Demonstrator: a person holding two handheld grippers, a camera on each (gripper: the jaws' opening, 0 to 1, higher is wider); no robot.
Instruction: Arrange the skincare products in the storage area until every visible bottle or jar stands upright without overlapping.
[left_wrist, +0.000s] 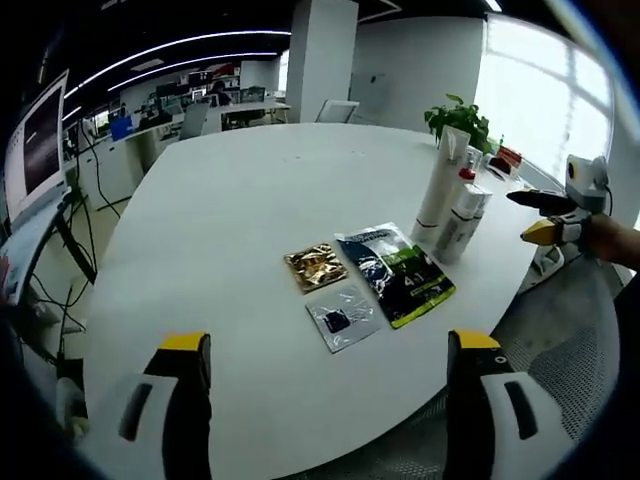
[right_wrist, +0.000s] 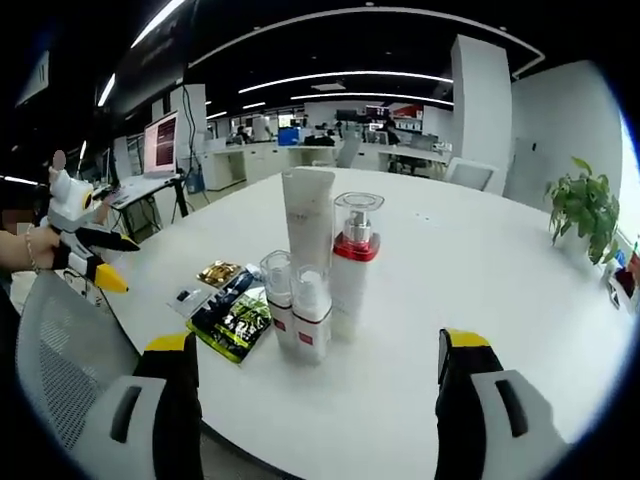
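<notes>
Spreading wide across both views, a white table (left_wrist: 240, 230), curved at its near edge. Standing upright on it in a tight cluster: a tall tube (right_wrist: 308, 228), a pump bottle (right_wrist: 355, 262) with a red band and clear cap just beside it, and two small bottles (right_wrist: 297, 315) in front, side by side (touching or not, hard to tell). Showing in the left gripper view at the table's far right as the same cluster (left_wrist: 452, 200). Lying flat near the bottles: a dark-and-green sachet (left_wrist: 397, 272), a gold sachet (left_wrist: 316, 266) and a clear sachet (left_wrist: 344, 316), close together but not overlapping. Sitting at the far edge, a plant (right_wrist: 584, 210). Hovering over the near edge, the left gripper (left_wrist: 330, 400), jaws spread wide, gripping nothing. Hovering likewise before the bottles, the right gripper (right_wrist: 312, 400), jaws wide apart and empty. Tucking under the table edge, a mesh chair (right_wrist: 60, 360).
</notes>
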